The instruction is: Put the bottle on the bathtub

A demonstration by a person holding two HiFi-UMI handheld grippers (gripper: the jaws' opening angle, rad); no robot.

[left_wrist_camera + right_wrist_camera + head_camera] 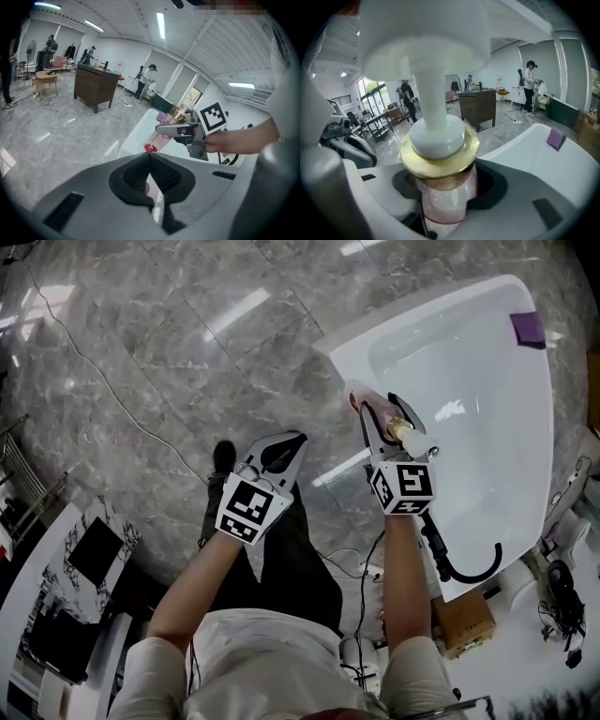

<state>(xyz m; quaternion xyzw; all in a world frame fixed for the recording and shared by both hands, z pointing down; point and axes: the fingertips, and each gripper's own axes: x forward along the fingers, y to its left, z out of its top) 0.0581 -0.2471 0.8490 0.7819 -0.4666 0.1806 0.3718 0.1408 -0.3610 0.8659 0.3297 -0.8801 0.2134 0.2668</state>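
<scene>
A clear pinkish pump bottle (367, 399) with a gold collar and white pump lies sideways in my right gripper (378, 407), which is shut on its body just below the collar. It hangs over the near corner of the white bathtub (347, 351). The right gripper view is filled by the bottle (445, 197), with the bathtub (534, 145) behind it. My left gripper (298, 437) is shut and empty over the grey floor, to the left of the tub. From the left gripper (150, 157) I see the bottle's pink label (161, 138) beside the tub's rim (136, 136).
A purple pad (528, 329) lies on the tub's far rim. A black curved hose (469, 568) hangs over the near rim, with a cardboard box (464, 624) below it. A thin cable (112, 399) crosses the marble floor. A brown counter (96, 84) and people stand far off.
</scene>
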